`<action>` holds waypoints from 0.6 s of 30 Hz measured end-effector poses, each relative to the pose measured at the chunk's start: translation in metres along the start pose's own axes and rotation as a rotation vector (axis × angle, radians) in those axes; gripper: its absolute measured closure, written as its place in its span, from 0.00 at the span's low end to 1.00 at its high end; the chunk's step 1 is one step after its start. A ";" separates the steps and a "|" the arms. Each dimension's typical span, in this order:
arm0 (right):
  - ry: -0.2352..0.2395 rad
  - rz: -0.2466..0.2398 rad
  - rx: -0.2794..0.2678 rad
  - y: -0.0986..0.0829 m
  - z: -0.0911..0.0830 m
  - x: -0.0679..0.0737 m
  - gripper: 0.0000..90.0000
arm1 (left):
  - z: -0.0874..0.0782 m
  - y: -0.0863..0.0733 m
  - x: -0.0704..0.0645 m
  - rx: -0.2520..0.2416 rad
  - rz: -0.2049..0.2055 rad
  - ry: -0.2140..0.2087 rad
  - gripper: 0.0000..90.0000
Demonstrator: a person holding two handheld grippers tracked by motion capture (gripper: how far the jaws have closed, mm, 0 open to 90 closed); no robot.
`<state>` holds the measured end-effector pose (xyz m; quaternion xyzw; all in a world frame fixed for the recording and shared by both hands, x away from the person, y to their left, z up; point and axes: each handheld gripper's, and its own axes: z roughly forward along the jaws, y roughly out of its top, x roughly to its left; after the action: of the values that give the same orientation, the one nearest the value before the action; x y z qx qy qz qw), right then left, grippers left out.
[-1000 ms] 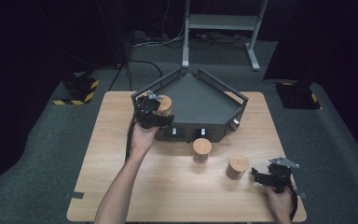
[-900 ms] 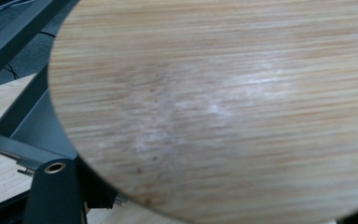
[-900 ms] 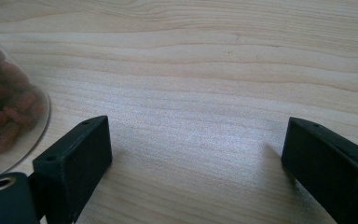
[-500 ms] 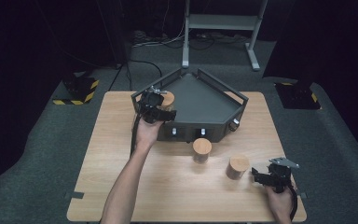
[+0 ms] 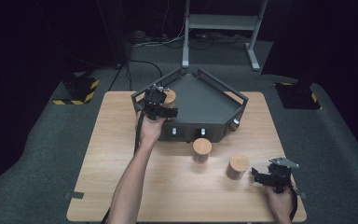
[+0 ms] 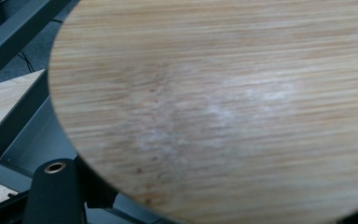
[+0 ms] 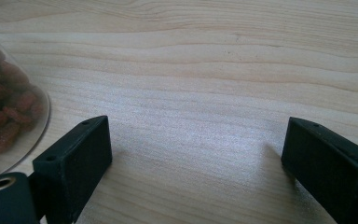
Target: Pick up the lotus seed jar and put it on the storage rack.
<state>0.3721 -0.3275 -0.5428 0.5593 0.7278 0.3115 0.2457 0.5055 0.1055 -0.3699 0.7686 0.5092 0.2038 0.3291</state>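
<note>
Two jars [image 5: 202,149] standing near tray [image 5: 235,97] | left gripper [image 5: 161,108] pinching third jar [image 5: 169,97] at tray's left | right gripper [image 5: 265,177] resting spread, near-right

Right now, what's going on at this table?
A person works with tongs in each hand. The left tongs are at the near left corner of the dark angular tray, right at a wooden-lidded jar; whether they grip it is unclear. The right tongs rest open and empty near the table's right front corner. Two more lidded jars stand in front of the tray: one close to its front wall, another beside the right tongs.
</note>
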 end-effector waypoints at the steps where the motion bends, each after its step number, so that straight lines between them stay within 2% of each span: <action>1: 0.000 0.000 0.000 0.000 0.000 0.000 0.09 | 0.002 0.000 0.000 0.002 -0.005 0.003 0.28; 7: 0.000 0.000 0.000 0.000 0.000 0.000 0.09 | 0.013 0.000 0.003 0.009 -0.031 0.026 0.28; 14: 0.000 0.000 0.000 0.000 0.000 0.000 0.09 | 0.019 0.000 0.004 0.013 -0.036 0.047 0.28; 18: 0.000 0.000 0.000 0.000 0.000 0.000 0.09 | 0.023 0.000 0.004 0.021 -0.036 0.074 0.28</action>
<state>0.3721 -0.3275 -0.5428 0.5594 0.7278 0.3115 0.2456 0.5223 0.1025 -0.3864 0.7546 0.5370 0.2208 0.3057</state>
